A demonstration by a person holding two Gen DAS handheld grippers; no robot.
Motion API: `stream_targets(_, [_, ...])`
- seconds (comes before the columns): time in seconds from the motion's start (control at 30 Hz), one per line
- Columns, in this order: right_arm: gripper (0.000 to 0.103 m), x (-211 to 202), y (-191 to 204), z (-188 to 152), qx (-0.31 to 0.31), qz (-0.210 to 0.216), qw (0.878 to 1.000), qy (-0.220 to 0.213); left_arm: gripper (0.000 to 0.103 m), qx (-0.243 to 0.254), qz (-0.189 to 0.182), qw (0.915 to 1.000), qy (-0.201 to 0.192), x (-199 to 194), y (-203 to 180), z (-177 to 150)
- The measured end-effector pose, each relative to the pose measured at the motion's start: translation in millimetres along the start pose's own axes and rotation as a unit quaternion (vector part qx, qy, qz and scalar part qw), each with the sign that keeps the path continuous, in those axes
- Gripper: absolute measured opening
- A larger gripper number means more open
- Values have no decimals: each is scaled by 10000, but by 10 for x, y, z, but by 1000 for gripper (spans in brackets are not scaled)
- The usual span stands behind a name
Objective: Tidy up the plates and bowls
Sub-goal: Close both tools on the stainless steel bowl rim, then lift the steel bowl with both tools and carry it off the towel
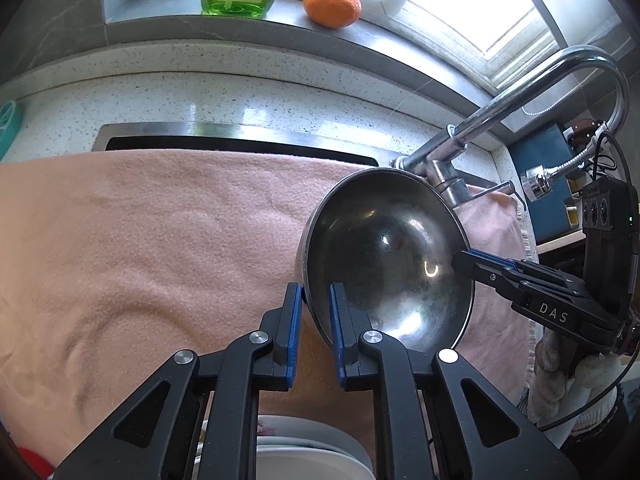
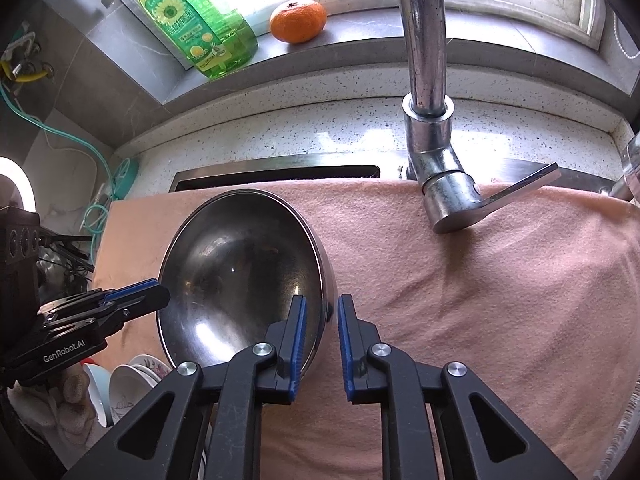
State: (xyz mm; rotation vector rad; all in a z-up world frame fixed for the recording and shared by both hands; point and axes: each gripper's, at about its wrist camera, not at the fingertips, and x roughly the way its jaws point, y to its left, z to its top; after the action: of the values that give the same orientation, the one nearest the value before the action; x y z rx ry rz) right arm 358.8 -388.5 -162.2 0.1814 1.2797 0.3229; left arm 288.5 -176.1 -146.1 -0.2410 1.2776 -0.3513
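A: Steel bowl (image 1: 384, 256) sits above the pink towel (image 1: 140, 240) over the sink – left gripper (image 1: 316, 312) pinches its near rim, jaws narrow.

B: Right gripper (image 2: 322, 328) clamps the opposite rim likewise. Two-sided hold likely steadies the slick metal – stacked plates (image 2: 132, 376) wait below-left

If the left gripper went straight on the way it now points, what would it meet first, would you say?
The left gripper is already clamped on the rim of the steel bowl. Pushing on would press the bowl into the pink towel beneath it, though the depth is hard to judge.
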Motion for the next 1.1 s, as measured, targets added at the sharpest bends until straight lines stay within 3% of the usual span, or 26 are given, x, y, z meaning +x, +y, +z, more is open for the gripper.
stream_targets(0.17, [8, 15, -16, 8, 38, -9, 10000, 15, 10, -18, -28, 10000, 13, 14, 24, 8])
stream_targets(1.1, [8, -265, 174, -50, 16, -56, 9999, -98, 9, -20, -179, 9997, -150, -312, 75, -131])
